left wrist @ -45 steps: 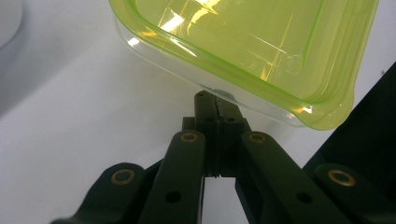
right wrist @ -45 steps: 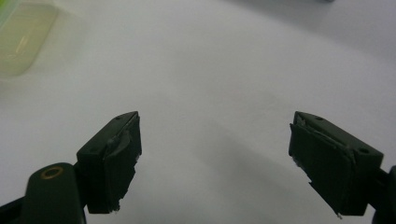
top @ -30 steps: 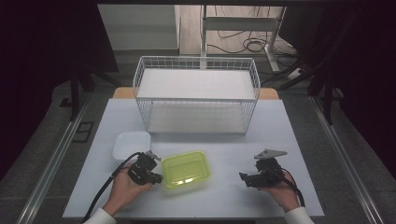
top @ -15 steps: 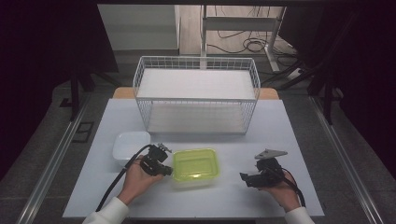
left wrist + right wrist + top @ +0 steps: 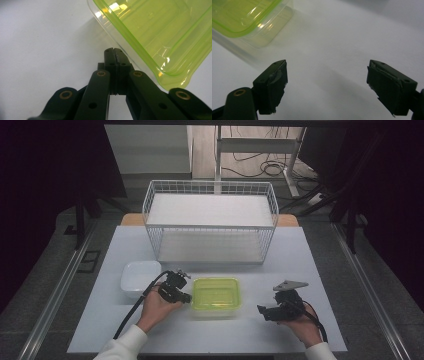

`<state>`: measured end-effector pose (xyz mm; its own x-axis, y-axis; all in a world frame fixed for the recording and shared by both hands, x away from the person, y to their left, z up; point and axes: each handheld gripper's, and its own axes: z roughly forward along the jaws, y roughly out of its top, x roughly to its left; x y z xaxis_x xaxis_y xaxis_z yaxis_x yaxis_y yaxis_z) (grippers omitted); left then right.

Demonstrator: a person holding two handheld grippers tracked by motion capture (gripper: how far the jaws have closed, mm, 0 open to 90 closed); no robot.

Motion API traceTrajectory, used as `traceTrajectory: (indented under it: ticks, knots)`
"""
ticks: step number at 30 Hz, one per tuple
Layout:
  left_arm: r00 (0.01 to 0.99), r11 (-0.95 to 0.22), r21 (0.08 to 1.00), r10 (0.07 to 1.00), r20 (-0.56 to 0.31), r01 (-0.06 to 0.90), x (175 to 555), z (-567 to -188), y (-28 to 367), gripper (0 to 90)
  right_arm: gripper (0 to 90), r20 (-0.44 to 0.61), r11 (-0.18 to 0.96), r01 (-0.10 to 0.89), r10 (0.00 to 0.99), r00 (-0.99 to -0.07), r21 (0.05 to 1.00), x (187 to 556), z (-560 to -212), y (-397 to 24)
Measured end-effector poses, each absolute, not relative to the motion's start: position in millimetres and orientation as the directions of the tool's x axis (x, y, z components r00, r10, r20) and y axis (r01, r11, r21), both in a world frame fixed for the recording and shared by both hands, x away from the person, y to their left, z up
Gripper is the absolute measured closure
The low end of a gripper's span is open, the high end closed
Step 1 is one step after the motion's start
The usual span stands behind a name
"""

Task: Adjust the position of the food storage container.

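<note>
Nearest us, we hold two grippers. The left gripper (image 5: 189,297) has its jaws pressed together on nothing, tips against the left side of the one green-lidded container (image 5: 216,294). The right gripper (image 5: 260,309) rests with jaws spread wide and empty, apart from the container's right side. That container sits on the table (image 5: 320,285) between them. One white container (image 5: 139,276) lies just left of it. Farther back stands one wire basket (image 5: 210,222). We read no labels or writing.
</note>
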<state>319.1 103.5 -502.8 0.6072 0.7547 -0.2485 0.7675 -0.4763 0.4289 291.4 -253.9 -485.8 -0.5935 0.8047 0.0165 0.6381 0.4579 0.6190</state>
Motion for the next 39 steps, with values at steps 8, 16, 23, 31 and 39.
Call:
traceTrajectory:
  ticks: [8, 16, 23, 31, 39]
  knots:
    - [0.601, -0.452, 0.474, 0.766, -0.226, 0.755, 311.7, -489.9, 116.3, 88.8, 16.3, 0.051, 0.436, 0.638, 0.8, -0.598, 0.635, 289.6, -482.6, -253.0]
    - [0.583, -0.355, 0.588, 0.772, -0.254, 0.727, 288.3, -467.1, 132.9, 60.6, 15.7, 0.04, 0.428, 0.609, 0.797, -0.603, 0.667, 288.4, -479.1, -251.9]
    - [0.541, -0.247, 0.625, 0.771, -0.336, 0.74, 279.5, -454.9, 151.8, 34.8, 15.0, 0.062, 0.397, 0.583, 0.789, -0.612, 0.709, 285.1, -474.7, -250.3]
    - [0.524, -0.228, 0.624, 0.78, -0.341, 0.747, 278.5, -455.2, 159.3, 31.2, 15.5, 0.1, 0.374, 0.586, 0.779, -0.619, 0.719, 284.0, -471.9, -249.4]
    - [0.558, -0.254, 0.637, 0.759, -0.335, 0.727, 278.4, -457.1, 155.0, 29.4, 18.3, 0.153, 0.333, 0.613, 0.781, -0.605, 0.717, 284.0, -469.3, -250.5]
